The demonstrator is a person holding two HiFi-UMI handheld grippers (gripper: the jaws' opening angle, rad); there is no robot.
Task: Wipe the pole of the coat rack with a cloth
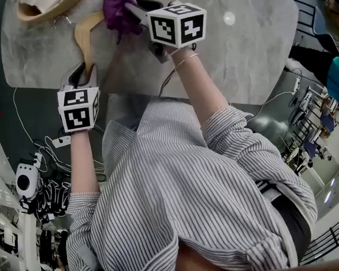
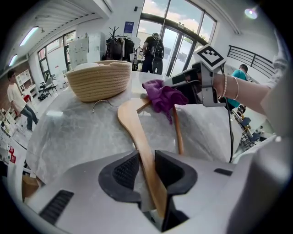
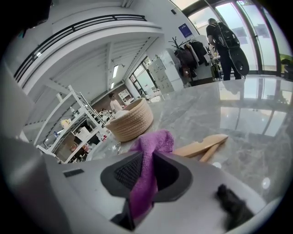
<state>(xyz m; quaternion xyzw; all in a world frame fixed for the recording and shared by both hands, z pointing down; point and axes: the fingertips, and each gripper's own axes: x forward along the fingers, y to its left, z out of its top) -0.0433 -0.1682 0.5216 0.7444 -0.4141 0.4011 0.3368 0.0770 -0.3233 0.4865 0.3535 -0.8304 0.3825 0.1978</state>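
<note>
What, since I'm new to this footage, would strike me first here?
A purple cloth is pinched in the right gripper, hanging over the middle of a wooden hanger over the marble table. The left gripper is clamped on that hanger's near arm. A woven basket stands at the table's far end.

Bright daylight from windows (image 2: 181,43), fisheye edges, corners perhaps blurred

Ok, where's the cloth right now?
The cloth is clamped in the right gripper, top of the head view, over the far end of the hanger the left gripper holds.
</note>
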